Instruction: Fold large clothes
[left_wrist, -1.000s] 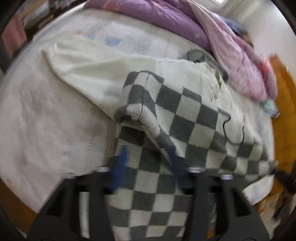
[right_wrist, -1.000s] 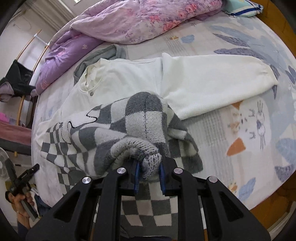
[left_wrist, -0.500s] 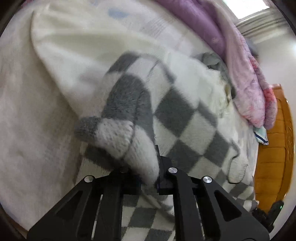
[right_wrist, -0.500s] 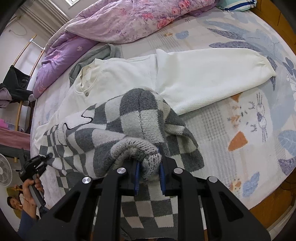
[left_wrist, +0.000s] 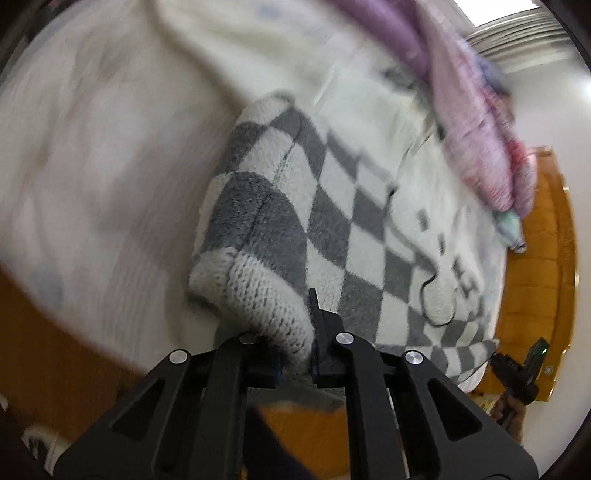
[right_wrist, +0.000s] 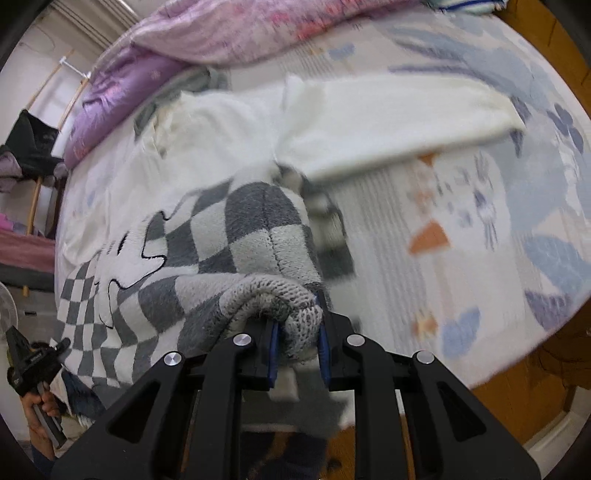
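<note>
A large cream sweater (right_wrist: 229, 129) with a grey-and-white checked lower half (left_wrist: 332, 206) lies spread on the bed. My left gripper (left_wrist: 295, 350) is shut on the knitted hem at one corner of the checked part (left_wrist: 266, 295) and holds it lifted. My right gripper (right_wrist: 297, 350) is shut on the knitted hem at the other corner (right_wrist: 280, 302), also lifted. One cream sleeve (right_wrist: 399, 122) stretches out to the right in the right wrist view. The other gripper and its hand show at the frame edges (left_wrist: 517, 373) (right_wrist: 33, 365).
A purple and pink quilt (right_wrist: 229, 33) is piled along the far side of the bed. A grey garment (right_wrist: 195, 81) lies under the sweater's collar. The printed bedsheet (right_wrist: 480, 221) extends right. The wooden bed frame (left_wrist: 535, 295) borders the mattress.
The left gripper closed on the checked hem corner and lifted it back toward the bed's edge. The right gripper kept its grip and pulled its corner back too; the checked part is stretched out.
</note>
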